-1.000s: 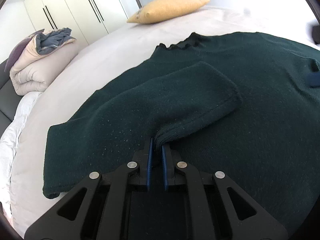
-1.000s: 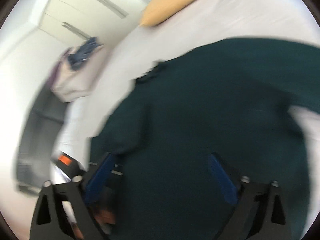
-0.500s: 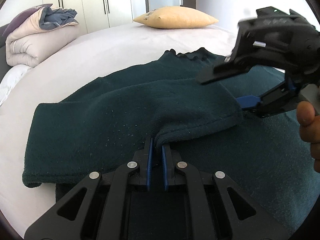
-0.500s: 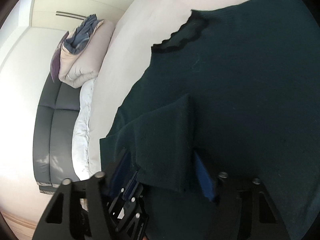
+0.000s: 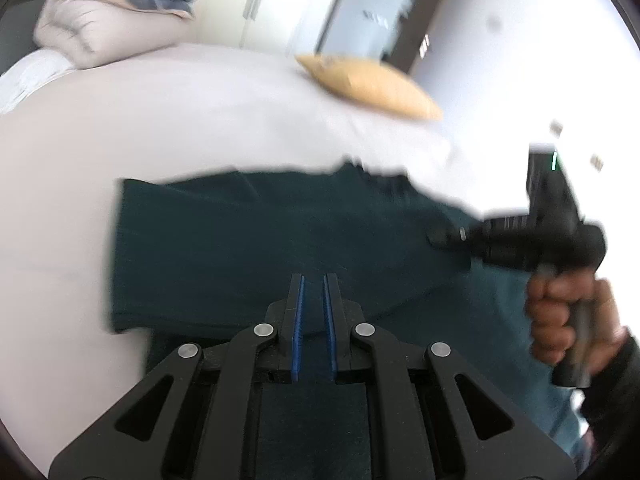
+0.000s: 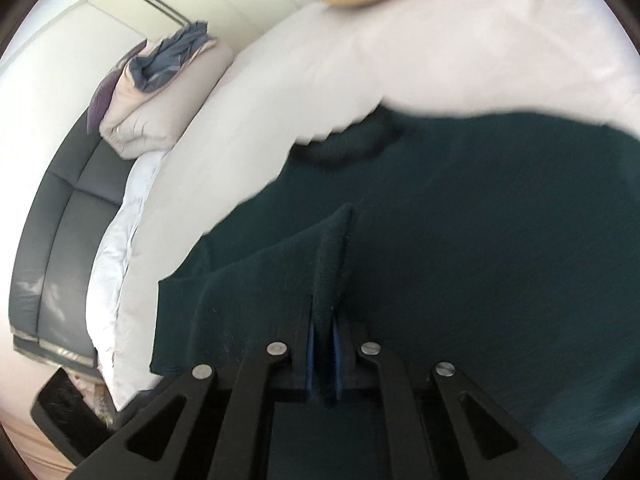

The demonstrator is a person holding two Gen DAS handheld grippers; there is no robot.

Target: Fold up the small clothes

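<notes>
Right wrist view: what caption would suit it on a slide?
Right tool pinching a raised fold of the dark green knitted sweater spread on a white bed.

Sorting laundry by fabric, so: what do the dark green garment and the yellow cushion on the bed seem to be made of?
The dark green sweater looks like a thick knit, wool or fleece-like: matte, fuzzy nap, stray fibres along the pinched fold, soft rounded folds. The yellow cushion seems a smooth woven cloth, cotton perhaps; it is too blurred to be sure.

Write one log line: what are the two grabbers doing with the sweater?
left gripper: shut on sweater | right gripper: shut on sweater fold | surface: bed
</notes>
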